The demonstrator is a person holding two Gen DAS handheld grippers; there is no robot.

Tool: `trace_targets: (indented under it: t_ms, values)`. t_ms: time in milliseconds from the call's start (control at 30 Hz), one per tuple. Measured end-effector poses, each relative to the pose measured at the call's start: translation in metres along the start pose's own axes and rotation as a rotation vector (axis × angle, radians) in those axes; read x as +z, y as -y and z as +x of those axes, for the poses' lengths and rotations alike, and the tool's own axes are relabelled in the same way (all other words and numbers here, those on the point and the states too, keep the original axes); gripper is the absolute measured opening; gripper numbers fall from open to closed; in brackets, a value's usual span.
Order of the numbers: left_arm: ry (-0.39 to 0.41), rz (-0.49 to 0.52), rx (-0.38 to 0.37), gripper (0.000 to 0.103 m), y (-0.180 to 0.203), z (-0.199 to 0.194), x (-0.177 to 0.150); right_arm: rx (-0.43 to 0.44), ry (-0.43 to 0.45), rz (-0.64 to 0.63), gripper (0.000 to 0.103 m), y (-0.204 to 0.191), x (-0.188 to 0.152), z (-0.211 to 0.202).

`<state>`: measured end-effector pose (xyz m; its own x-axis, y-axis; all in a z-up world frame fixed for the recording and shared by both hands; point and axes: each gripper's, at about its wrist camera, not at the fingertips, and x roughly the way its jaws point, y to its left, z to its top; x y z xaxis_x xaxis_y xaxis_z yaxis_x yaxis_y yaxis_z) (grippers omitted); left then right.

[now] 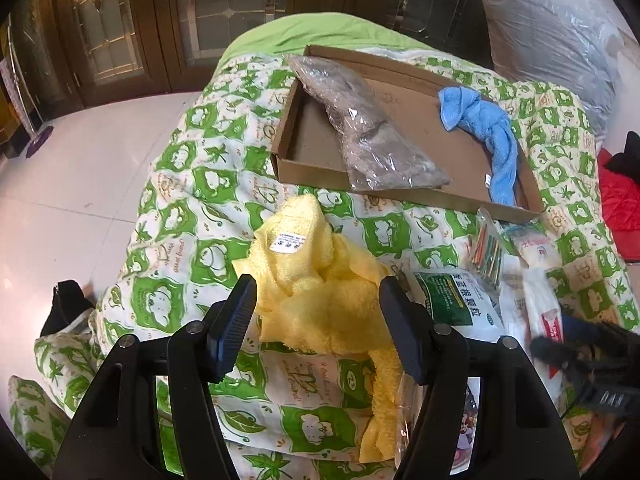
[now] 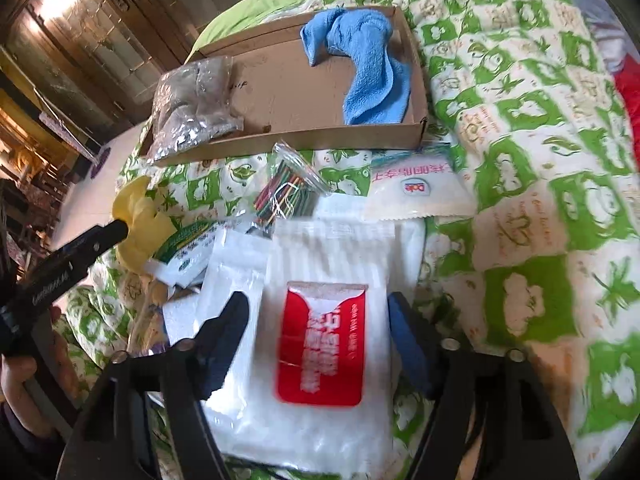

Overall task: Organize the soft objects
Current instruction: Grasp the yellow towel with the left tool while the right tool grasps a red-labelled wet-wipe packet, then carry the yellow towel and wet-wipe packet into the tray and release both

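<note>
A yellow towel [image 1: 320, 292] lies crumpled on the green-and-white quilt [image 1: 192, 216]. My left gripper [image 1: 318, 292] is open, its fingers either side of the towel's near part. It also shows in the right wrist view [image 2: 120, 228] against the yellow towel [image 2: 142, 220]. A shallow cardboard box [image 1: 308, 172] behind holds a grey soft item in clear plastic [image 1: 368, 128] and a blue towel [image 1: 488, 132]. My right gripper [image 2: 320, 312] is open around a white packet with a red label [image 2: 320, 332]; the view is blurred.
Between the grippers lie a green-labelled white bag [image 1: 460, 300], a clear bag of coloured sticks [image 2: 284, 196] and a white Dole packet [image 2: 416, 192]. A big plastic-wrapped pillow [image 1: 552, 36] and red cloth [image 1: 620, 204] lie at the right. White floor [image 1: 80, 168] lies left of the bed.
</note>
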<state>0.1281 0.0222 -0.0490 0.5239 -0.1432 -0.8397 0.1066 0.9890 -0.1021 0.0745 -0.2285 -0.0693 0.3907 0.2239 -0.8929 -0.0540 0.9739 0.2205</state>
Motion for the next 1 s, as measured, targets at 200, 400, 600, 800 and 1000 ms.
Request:
trace_targets:
  t_ms: [200, 400, 600, 800, 1000]
  values:
    - [-0.038, 0.004, -0.004, 0.064, 0.006, 0.009, -0.001, -0.007, -0.018, 0.028, 0.075, 0.002, -0.006, 0.013]
    - [-0.051, 0.017, 0.003, 0.065, 0.011, 0.014, -0.002, 0.022, -0.013, 0.073, 0.062, 0.014, -0.006, 0.014]
    - [-0.085, 0.052, 0.055, 0.071, 0.026, 0.042, 0.003, -0.010, 0.066, 0.041, 0.050, 0.007, -0.007, 0.002]
    - [-0.044, 0.041, 0.012, 0.054, 0.024, 0.035, 0.004, -0.011, 0.140, 0.039, 0.048, 0.005, -0.005, -0.010]
    - [0.053, 0.020, -0.023, 0.051, 0.020, 0.005, 0.003, 0.028, 0.260, 0.085, 0.048, 0.014, -0.003, -0.030]
